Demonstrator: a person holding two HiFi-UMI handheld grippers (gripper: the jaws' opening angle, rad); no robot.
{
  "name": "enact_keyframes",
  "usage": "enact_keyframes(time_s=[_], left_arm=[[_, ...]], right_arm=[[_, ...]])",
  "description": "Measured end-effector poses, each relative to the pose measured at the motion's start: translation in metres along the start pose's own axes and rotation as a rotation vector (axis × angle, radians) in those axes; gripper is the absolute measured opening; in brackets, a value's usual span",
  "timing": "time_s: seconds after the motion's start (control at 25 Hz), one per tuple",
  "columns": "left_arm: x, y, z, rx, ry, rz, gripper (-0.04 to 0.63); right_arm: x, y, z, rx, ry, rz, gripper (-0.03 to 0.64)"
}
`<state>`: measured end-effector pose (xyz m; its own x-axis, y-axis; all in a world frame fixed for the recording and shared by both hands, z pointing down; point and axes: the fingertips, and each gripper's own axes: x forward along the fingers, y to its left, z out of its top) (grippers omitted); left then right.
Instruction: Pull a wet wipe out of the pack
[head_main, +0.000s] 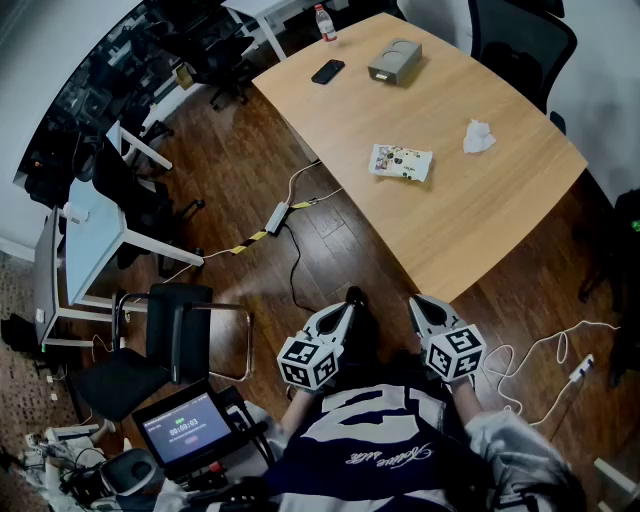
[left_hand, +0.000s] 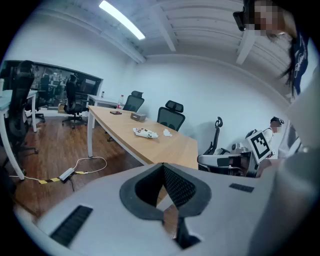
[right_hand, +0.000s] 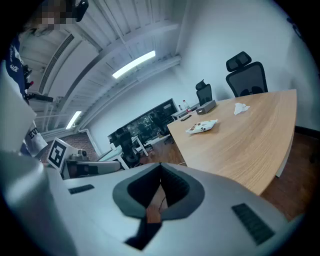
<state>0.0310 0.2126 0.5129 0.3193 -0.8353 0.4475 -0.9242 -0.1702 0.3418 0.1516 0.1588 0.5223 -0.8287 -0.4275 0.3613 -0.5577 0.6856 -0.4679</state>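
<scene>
While the flat, pale, printed soft plastic wet-wipe pack lies untouched near the middle of the light wooden table, both grippers hang well short of it, off the table's near edge and over the dark wood floor. Just to the right of the pack, and apart from it, sits a crumpled white tissue. Farther along the tabletop stand a grey box and, to its left, a black phone, with a clear bottle with a red cap at the far end. The left gripper, white with a marker cube, points forward and a little downward; its own view shows the dark ribbed pads pressed together at the tip with nothing between them. The right gripper sits beside it, apart from it, aimed the same way, its jaws likewise clenched on nothing. On the floor left of the table lies a grey power strip with a cable. A black office chair stands nearer the person's left, and below it glows a small dark screen.
</scene>
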Motion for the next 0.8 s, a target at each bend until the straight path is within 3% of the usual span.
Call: enact_keyframes(time_s=[0.2,0.48,0.8], left_arm=[[0.036,0.052,0.039,0.003,-0.023,-0.031,0.002],[0.074,0.132,0.119,0.035,-0.048,-0.121,0.002],[0.107,0.206,0.158,0.039,-0.022,-0.191,0.002]], right_arm=[[0.051,-0.02,0.026,-0.005,-0.001,-0.049,-0.008],[0.137,-0.033,0.095,0.011,-0.064,-0.147,-0.008],[0.202,-0.054,0.154,0.023,-0.142,-0.269,-0.008]])
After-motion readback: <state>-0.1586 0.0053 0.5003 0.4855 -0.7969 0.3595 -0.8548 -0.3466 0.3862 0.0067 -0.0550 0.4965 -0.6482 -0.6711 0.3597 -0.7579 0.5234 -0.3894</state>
